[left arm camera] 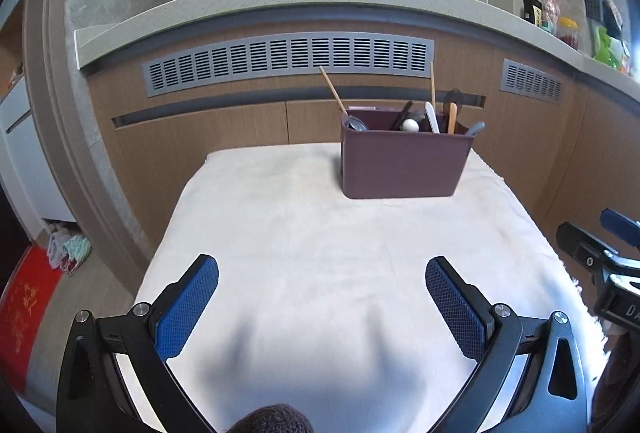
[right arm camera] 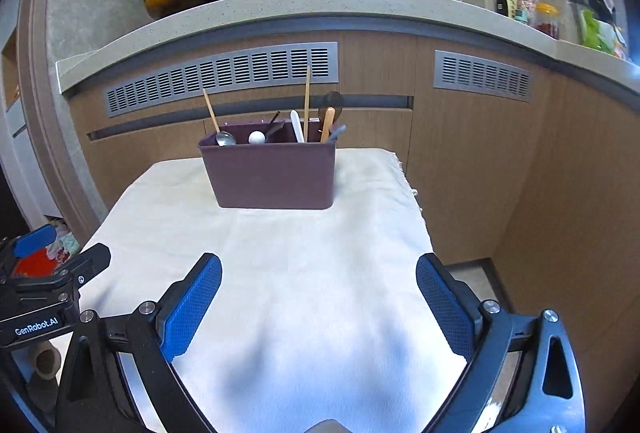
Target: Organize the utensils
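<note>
While the utensils (right arm camera: 280, 129) stand in the maroon holder (right arm camera: 272, 173) at the far end of the cloth-covered table (right arm camera: 304, 293), both claws sit well back from it: left gripper (left arm camera: 322, 297) and right gripper (right arm camera: 318, 297) each spread wide, pinching nothing.

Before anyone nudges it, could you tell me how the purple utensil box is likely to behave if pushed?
The purple utensil box has a broad flat base, so it would probably slide, not tip. The cloth beneath may bunch and drag. The tall chopstick and spoons lean loosely and would likely rattle or shift.
</note>
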Demonstrator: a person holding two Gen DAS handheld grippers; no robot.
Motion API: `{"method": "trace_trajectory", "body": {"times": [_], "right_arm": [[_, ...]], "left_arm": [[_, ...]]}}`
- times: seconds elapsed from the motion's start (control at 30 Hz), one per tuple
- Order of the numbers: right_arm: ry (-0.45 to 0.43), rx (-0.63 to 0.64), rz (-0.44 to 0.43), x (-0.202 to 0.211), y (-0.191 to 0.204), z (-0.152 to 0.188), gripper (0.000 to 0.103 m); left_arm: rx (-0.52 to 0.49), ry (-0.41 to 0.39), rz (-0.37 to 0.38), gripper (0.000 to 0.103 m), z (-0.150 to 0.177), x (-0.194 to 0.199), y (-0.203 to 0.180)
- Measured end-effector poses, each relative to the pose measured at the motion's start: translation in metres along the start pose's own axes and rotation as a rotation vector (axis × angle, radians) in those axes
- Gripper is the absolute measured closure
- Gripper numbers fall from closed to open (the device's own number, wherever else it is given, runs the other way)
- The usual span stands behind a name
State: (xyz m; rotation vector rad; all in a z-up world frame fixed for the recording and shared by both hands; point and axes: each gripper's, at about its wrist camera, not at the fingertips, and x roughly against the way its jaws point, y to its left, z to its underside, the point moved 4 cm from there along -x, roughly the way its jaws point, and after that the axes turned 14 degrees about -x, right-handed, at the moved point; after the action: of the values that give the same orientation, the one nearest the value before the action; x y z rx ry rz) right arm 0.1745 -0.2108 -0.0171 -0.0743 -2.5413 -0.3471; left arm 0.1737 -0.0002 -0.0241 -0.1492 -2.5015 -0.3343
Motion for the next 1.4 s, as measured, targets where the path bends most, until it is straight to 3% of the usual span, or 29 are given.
{"method": "trace_trajectory", "body": {"times": [0.47, 1.4], "right_arm": [[-0.049, 0.009, 0.013, 0.017, -0.003, 0.003, 0.003], [-0.059, 0.013, 0.015, 0.022, -0.005, 0.001, 0.002]], "left_arm": [[0.007, -0.035, 0.022, 0.0, 0.002, 0.023, -0.01], [0.022, -0.037, 0.021, 0.0, 0.002, 0.026, -0.009]]}}
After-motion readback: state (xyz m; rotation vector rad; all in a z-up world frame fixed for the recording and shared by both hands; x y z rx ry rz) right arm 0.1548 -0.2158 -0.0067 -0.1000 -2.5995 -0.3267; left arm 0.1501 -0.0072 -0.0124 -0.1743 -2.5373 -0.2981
